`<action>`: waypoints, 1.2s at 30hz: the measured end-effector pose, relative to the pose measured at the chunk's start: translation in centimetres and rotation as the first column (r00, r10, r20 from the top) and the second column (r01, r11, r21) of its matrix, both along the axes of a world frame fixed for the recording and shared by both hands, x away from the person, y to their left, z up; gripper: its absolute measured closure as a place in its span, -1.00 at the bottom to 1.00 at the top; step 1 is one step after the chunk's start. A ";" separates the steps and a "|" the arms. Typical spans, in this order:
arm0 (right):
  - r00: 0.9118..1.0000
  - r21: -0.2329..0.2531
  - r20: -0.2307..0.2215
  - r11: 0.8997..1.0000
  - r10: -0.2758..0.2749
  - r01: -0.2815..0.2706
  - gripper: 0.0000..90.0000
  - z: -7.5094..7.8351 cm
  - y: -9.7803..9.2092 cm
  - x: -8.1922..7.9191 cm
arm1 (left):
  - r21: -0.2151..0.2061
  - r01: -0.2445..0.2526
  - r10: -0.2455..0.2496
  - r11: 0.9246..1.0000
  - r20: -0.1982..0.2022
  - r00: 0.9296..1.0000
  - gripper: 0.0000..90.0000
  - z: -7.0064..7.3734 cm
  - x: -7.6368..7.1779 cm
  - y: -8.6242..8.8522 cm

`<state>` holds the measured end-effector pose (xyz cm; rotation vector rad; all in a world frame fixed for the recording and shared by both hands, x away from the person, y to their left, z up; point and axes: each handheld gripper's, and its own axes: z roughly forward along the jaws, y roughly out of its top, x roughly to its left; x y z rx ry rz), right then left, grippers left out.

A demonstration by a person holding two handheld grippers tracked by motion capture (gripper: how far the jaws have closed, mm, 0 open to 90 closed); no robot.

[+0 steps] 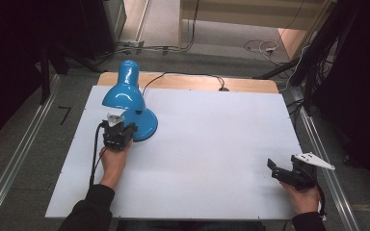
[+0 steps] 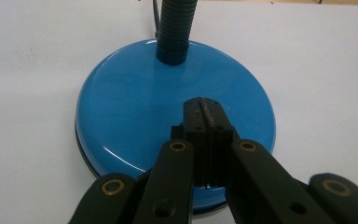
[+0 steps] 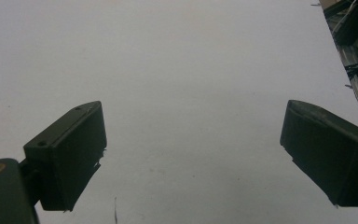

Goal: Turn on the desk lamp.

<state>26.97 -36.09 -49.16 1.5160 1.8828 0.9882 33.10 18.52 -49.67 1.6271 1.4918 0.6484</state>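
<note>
At the far-left part of the white table (image 1: 197, 159) stands a blue desk lamp (image 1: 125, 96), its round base (image 2: 168, 102) flat on the surface, its ribbed neck (image 2: 175, 28) rising from the rear of the base and its shade tipped towards the table's back edge. A black cord (image 1: 183, 76) runs from behind it to the far edge. The left gripper (image 2: 204, 112) sits over the near part of the base with its jaws pressed together, tips resting on or just above the glossy top; they clasp nothing that I can see. The right gripper (image 3: 191, 154) hovers near the table's right front corner, well apart from the lamp, jaws spread wide over bare surface. The likely risk is slippage: closed tips pushing on a smooth, domed base could skid off. A shove given too high or off-centre might swing the lamp round or tip its top-heavy shade, and the cord could tug it askew.
</note>
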 end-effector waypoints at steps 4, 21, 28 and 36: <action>1.000 0.001 0.000 1.000 -0.001 0.001 -0.88 0.0 0.0 0.0 | 0.000 0.000 0.000 1.000 -0.004 1.000 1.00 -0.1 0.1 -0.1; 1.000 0.003 0.000 1.000 -0.002 0.002 -0.88 0.0 0.0 0.0 | -0.008 0.008 -0.008 1.000 -0.002 1.000 1.00 -0.3 0.0 -0.1; 1.000 0.002 0.000 1.000 -0.001 0.001 -0.88 0.0 0.0 0.0 | -0.011 0.009 -0.009 1.000 -0.001 1.000 1.00 -0.3 0.0 -0.1; 1.000 0.003 -0.001 1.000 -0.002 0.002 -0.88 0.0 0.0 0.0 | -0.012 0.008 -0.008 1.000 -0.002 1.000 1.00 -0.3 0.0 -0.1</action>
